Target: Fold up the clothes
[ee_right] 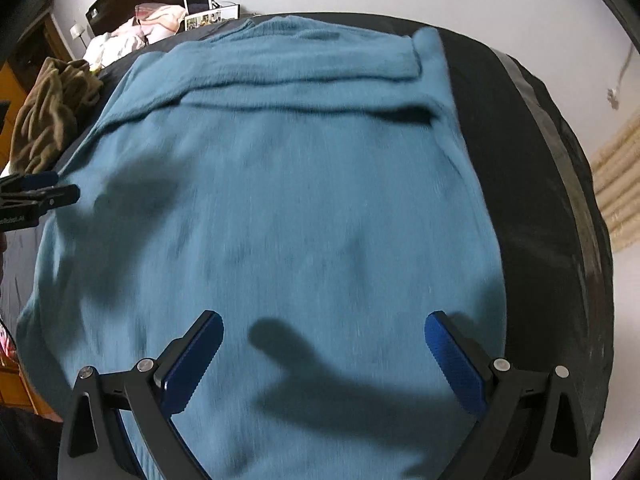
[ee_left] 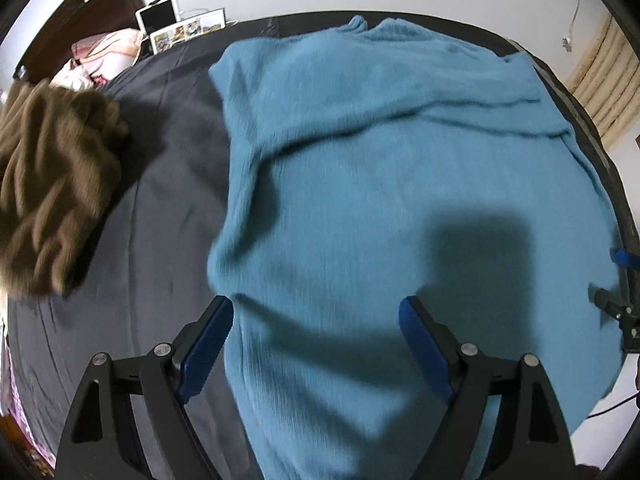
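My left tool [ee_left: 316, 320] and right tool [ee_right: 324, 332] hovered, fingers spread and empty, above the blue sweater [ee_right: 280, 200] on the dark-sheeted bed [ee_left: 168, 184]; brown garment [ee_left: 52, 184] alongside.

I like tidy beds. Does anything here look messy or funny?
Yes. The brown garment sits crumpled in a heap at the bed's left side, not folded. The blue sweater is spread out, its left edge rumpled. Both tongs are open, holding nothing.

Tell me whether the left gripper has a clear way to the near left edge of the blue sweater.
Probably yes. The left gripper is open right over that edge of the blue sweater, and nothing lies between them. The brown garment sits well off to the left on the dark sheet.
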{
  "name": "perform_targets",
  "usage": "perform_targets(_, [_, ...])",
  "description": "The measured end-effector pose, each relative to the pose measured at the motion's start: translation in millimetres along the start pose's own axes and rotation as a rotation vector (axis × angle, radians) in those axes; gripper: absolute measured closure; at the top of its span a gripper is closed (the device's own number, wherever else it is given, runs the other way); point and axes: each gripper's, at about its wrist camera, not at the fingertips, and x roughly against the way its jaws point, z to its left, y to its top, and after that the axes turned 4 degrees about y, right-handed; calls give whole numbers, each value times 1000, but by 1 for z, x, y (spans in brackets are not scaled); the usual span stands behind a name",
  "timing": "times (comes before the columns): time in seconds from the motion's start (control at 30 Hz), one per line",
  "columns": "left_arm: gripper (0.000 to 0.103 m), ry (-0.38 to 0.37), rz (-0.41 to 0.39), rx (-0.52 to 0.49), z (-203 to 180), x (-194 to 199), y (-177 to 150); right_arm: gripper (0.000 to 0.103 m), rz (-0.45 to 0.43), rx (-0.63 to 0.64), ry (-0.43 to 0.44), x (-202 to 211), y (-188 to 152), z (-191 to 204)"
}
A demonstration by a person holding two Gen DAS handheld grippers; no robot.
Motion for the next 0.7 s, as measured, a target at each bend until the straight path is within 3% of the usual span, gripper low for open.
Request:
perform_targets(0.2, [15, 16, 28, 34, 0, 10, -49, 1, 10, -34, -10, 6, -39, -11])
perform_targets(0.47, [15, -59, 73, 109, 7, 17, -90, 1, 19, -37, -38, 9, -72, -17])
perform_targets(0.7, [15, -126, 111, 175, 13, 23, -125, 1, -9, -36, -39, 9, -81, -16])
